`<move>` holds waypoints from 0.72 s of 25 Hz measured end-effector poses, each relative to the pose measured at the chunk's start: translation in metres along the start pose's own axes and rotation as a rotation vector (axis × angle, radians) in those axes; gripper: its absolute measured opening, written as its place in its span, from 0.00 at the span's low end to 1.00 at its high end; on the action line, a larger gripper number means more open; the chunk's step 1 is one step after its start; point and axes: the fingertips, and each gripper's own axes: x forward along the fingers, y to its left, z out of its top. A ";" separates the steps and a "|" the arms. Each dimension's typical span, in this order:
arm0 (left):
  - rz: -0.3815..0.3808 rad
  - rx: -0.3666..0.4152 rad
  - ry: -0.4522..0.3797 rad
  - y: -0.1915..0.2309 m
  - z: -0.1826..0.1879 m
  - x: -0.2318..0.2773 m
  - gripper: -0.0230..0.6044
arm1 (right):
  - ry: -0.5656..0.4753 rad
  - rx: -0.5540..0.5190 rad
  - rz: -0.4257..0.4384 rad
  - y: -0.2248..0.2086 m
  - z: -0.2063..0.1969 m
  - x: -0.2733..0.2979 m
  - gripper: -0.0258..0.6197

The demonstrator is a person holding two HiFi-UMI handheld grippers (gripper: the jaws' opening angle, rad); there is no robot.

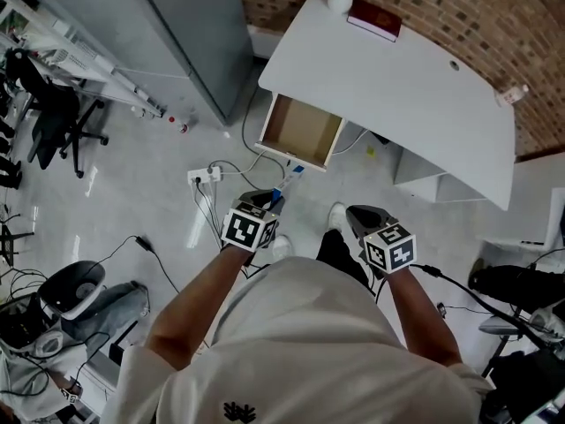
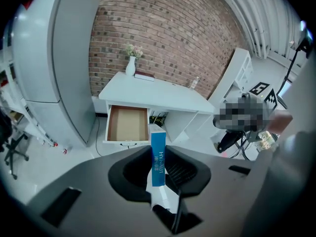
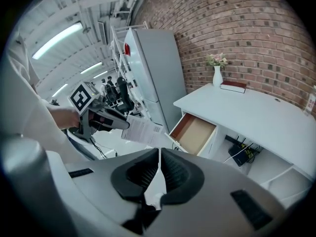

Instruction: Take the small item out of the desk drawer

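Brick-walled room, white desk (image 1: pixel 388 69) standing with its drawer (image 2: pixel 127 124) open and looking empty. The blue box (image 2: pixel 158 154) is sitting upright, clamped in the left gripper (image 2: pixel 160 174), well apart from the drawer, so the take-out step is looking done. The right gripper (image 3: pixel 158 169) is hanging clenched on nothing; next is probably calling for setting the box down.
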 end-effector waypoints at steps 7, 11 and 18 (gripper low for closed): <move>-0.021 0.016 -0.011 -0.003 -0.024 -0.037 0.18 | 0.005 -0.017 -0.007 0.035 -0.005 0.001 0.10; -0.022 0.024 -0.015 0.001 -0.035 -0.055 0.18 | 0.014 -0.029 -0.006 0.052 -0.006 0.003 0.10; -0.021 0.008 0.000 0.009 -0.054 -0.076 0.18 | 0.041 -0.044 0.004 0.078 -0.005 0.002 0.10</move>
